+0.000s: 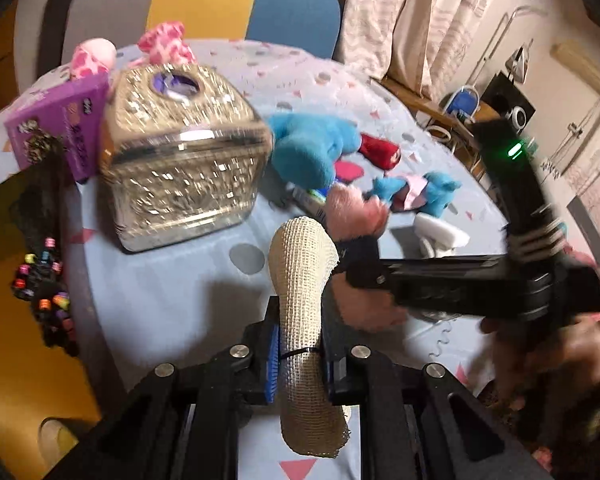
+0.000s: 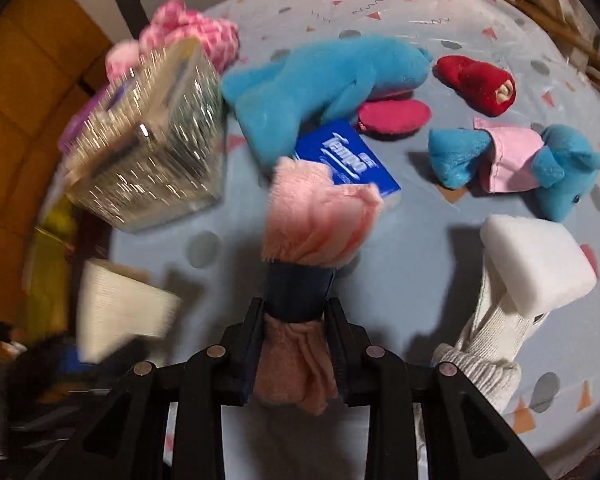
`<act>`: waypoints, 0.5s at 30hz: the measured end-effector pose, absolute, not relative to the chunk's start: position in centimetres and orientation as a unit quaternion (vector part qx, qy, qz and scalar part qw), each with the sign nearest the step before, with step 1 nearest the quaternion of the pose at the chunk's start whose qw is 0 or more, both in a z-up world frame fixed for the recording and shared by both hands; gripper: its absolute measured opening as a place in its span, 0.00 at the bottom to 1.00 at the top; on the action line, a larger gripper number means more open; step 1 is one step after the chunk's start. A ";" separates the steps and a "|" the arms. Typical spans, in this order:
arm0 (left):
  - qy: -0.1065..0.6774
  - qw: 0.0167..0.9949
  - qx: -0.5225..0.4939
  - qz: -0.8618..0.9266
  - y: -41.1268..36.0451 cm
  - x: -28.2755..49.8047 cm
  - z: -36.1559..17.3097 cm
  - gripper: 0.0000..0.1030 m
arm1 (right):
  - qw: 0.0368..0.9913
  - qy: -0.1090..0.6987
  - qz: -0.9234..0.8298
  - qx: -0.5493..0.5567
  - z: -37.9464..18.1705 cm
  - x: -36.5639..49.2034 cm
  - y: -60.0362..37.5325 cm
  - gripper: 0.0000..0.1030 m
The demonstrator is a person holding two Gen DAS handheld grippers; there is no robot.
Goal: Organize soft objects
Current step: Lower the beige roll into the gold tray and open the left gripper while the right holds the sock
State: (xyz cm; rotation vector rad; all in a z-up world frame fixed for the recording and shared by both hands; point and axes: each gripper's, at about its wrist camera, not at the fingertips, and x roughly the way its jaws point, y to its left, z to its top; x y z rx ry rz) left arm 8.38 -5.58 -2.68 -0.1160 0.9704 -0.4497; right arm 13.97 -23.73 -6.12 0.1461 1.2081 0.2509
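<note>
Glittery box – smeared by motion in both views; surface pattern unreadable. Purple box behind it: print illegible, right side hidden. Right gripper blurred in the left wrist view; the hand holding it is indistinct. Tissue pack partly covered by the pink fluffy cloth and blue plush. Beige mesh roll – a pale blur in the right wrist view.

Beige mesh bandage roll: clamped upright-ish in the left gripper, above the cloth. Pink fuzzy cloth with a dark blue band: pinched in the right gripper. On the cloth: big blue plush, small blue plush in a pink shirt, red slipper, magenta pad, white sponge on a white knit sock.
</note>
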 end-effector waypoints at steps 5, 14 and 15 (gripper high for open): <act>0.435 0.873 -0.072 -0.208 -3.7 7.5 -0.2 0.16 | 0.815 0.564 0.115 0.066 -6.3 13.9 -23.7 0.29; 0.403 0.894 -0.135 -0.138 4.1 6.7 3.2 0.17 | 0.815 0.564 0.116 0.073 -6.4 13.8 -24.1 0.30; 0.403 0.895 -0.146 -0.123 5.3 6.9 3.2 0.17 | 0.815 0.563 0.116 0.071 -6.5 13.9 -23.9 0.30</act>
